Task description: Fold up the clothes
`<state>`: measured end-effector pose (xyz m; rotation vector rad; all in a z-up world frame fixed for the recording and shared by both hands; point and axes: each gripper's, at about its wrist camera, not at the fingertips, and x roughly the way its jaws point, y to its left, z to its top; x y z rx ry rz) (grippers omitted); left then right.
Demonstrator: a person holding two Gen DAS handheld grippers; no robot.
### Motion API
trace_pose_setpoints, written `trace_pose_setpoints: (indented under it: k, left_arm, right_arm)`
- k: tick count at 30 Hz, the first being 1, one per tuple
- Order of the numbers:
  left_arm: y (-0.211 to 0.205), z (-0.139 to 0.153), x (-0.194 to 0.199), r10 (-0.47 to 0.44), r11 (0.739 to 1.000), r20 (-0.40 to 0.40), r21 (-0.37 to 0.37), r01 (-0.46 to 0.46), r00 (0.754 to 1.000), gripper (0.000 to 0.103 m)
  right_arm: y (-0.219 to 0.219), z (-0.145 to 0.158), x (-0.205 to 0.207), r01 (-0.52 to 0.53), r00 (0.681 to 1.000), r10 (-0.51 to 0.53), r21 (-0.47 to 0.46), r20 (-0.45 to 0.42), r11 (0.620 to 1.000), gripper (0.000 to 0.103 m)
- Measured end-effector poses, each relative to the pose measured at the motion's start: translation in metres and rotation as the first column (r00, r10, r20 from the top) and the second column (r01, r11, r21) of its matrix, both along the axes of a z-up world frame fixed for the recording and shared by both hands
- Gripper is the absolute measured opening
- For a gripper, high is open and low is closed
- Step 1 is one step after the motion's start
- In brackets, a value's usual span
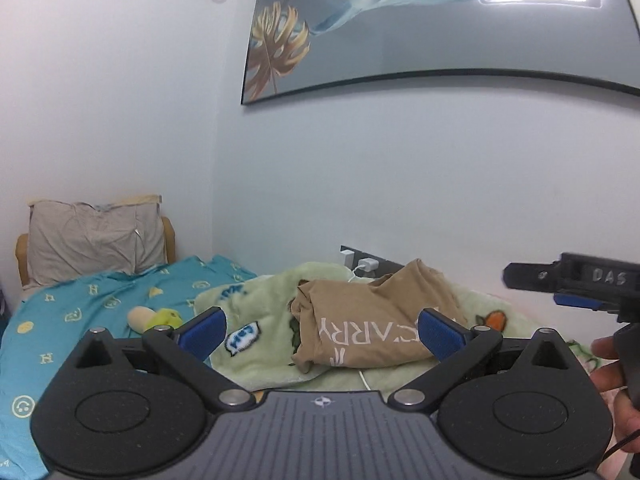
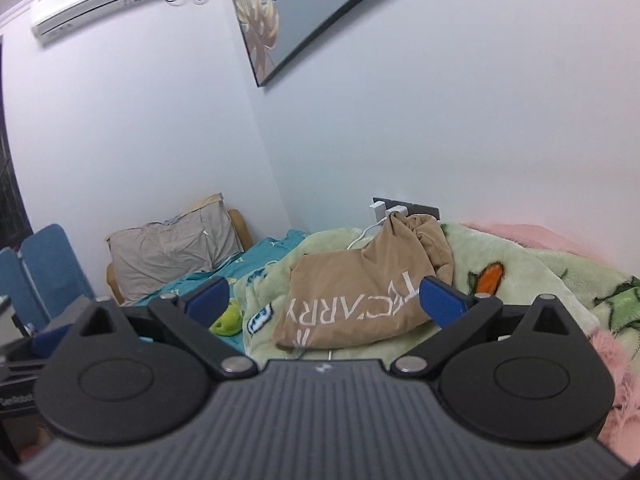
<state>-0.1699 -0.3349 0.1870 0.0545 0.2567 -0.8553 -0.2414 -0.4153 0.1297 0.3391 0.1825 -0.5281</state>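
Observation:
A tan garment (image 1: 372, 320) with white lettering lies bunched on a pale green blanket (image 1: 260, 356) on the bed. It also shows in the right wrist view (image 2: 360, 288). My left gripper (image 1: 320, 330) is open and empty, held short of the garment with its blue pads (image 1: 202, 330) wide apart. My right gripper (image 2: 324, 300) is open and empty, also short of the garment. The right gripper shows from the side at the right edge of the left wrist view (image 1: 568, 280), held in a hand.
A teal sheet (image 1: 80, 320), a grey pillow (image 1: 96, 240) and a yellow-green plush toy (image 1: 156, 318) lie to the left. A charger and white cable (image 1: 366, 266) sit at the wall behind the garment. A pink blanket (image 2: 560, 244) lies at the right. Blue chairs (image 2: 40, 272) stand far left.

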Motion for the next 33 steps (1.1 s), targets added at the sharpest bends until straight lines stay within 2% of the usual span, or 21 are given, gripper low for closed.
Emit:
trace_pose_setpoints:
  k: [6,8,11,15,20,33]
  left_arm:
    - [0.011,-0.017,-0.016,0.041,0.999,0.023,0.0,-0.041,0.999,0.103]
    - [0.016,-0.021,-0.023,0.054,0.998,0.034,-0.023,-0.053,0.998,0.103]
    - [0.021,-0.028,-0.031,0.054,0.998,0.053,-0.033,-0.052,0.997,0.103]
    - [0.03,-0.041,-0.03,0.052,0.998,0.032,-0.042,-0.05,0.998,0.103]
    - [0.037,-0.058,-0.028,0.09,0.996,0.03,-0.013,-0.089,0.996,0.103]
    - [0.053,-0.059,-0.023,0.11,0.993,0.039,-0.046,-0.108,0.993,0.103]
  right_arm:
    - [0.027,-0.018,-0.002,0.004,1.0,-0.004,-0.092,-0.004,0.996,0.103]
    - [0.034,-0.025,0.0,0.004,1.0,-0.005,-0.118,-0.009,0.993,0.103]
    - [0.042,-0.031,0.005,-0.001,1.0,-0.002,-0.126,-0.024,0.992,0.103]
    - [0.05,-0.038,0.009,0.009,1.0,-0.013,-0.147,-0.027,0.989,0.103]
    - [0.06,-0.045,0.013,0.024,0.999,-0.029,-0.176,-0.029,0.984,0.103]
    - [0.079,-0.047,0.012,0.042,0.997,-0.055,-0.219,-0.056,0.975,0.103]
